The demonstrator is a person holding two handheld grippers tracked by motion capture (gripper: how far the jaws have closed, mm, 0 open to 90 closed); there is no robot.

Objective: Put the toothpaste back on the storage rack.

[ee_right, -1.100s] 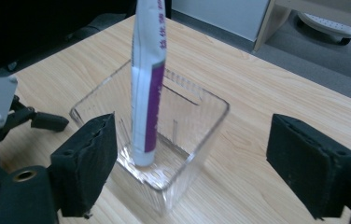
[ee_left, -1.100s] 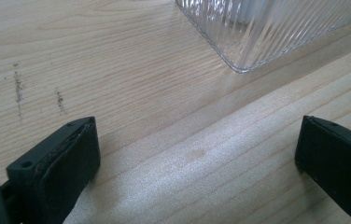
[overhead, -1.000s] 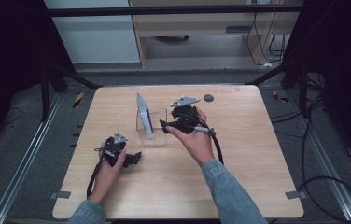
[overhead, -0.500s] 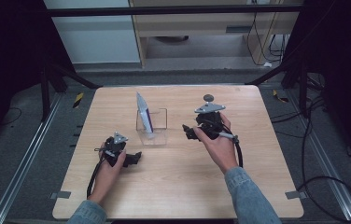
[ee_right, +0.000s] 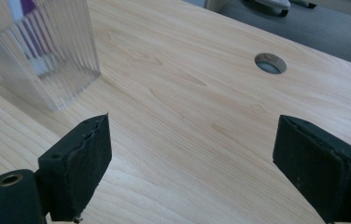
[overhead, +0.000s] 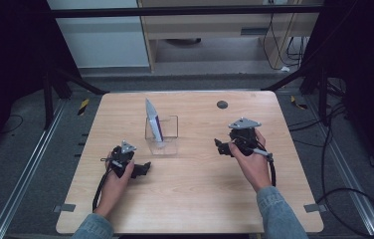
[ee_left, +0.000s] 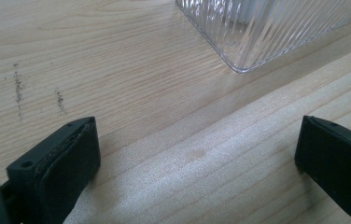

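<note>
well apart: container (overhead: 162, 134), right hand-held gripper (overhead: 223, 148)

Change over one second, high view. The right tongs (overhead: 221, 146), which at first stood against the right side of the clear ribbed holder (overhead: 167, 133) at the desk's (overhead: 190, 199) centre, have drawn away to the right and slightly nearer. They now rest well apart from the holder, on bare wood below the round cable hole (overhead: 222, 104), jaws spread wide with nothing between them. The right hand (overhead: 250, 159) and forearm have swung rightward with them, and the tongs' grey plate now lies right of its former place.
</note>
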